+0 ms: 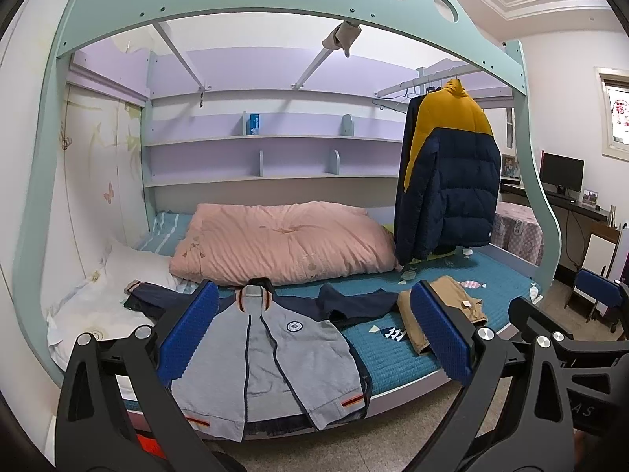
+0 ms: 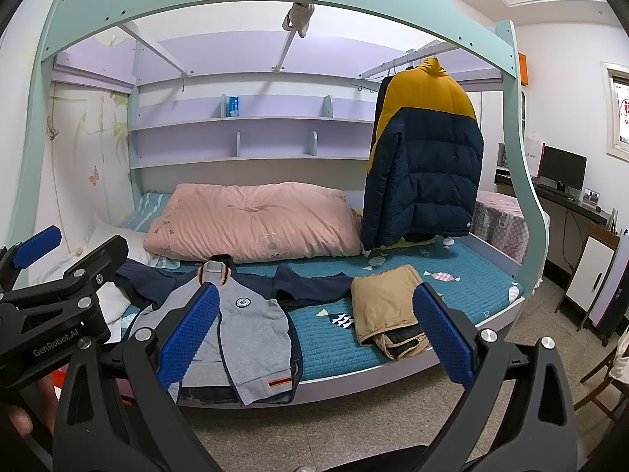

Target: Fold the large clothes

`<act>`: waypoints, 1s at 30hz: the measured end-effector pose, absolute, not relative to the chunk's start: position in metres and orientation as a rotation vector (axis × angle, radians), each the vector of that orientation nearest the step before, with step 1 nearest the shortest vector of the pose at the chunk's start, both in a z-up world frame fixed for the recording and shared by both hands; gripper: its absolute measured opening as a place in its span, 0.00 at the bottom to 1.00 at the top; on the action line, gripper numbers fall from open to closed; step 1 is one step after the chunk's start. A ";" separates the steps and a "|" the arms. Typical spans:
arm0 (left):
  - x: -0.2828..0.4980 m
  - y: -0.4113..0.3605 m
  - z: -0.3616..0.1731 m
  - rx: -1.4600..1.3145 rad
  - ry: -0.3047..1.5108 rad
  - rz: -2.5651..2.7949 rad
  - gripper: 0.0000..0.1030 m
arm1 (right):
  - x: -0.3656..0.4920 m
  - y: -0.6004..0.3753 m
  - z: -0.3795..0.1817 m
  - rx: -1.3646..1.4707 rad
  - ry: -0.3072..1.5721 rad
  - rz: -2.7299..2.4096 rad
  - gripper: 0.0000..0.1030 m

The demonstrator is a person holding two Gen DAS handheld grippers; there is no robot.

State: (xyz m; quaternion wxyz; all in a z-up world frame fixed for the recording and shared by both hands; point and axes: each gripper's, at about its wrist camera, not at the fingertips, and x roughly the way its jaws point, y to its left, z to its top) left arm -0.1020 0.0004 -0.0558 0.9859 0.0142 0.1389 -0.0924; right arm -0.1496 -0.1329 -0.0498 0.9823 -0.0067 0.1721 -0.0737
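A grey zip jacket (image 1: 275, 362) with navy sleeves lies spread face up on the teal bed cover (image 1: 393, 358), its hem at the bed's front edge; it also shows in the right wrist view (image 2: 251, 334). Its navy sleeve (image 1: 354, 303) stretches to the right. My left gripper (image 1: 314, 334) is open and empty, held back from the bed in front of the jacket. My right gripper (image 2: 314, 330) is open and empty, facing the gap between the jacket and folded tan trousers (image 2: 389, 310). The left gripper shows at the left of the right view (image 2: 35, 251).
A pink quilt (image 1: 283, 240) lies at the back of the bed. A yellow and navy puffer jacket (image 1: 452, 173) hangs from a rail at the right. White bedding (image 1: 102, 303) sits at the left. The bunk frame (image 1: 275, 0) arches overhead. A desk with a monitor (image 1: 562, 173) stands at far right.
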 end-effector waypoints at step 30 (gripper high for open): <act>-0.102 0.002 -0.057 0.031 0.274 -0.185 0.95 | -0.150 -0.133 -0.050 -0.012 0.347 -0.148 0.93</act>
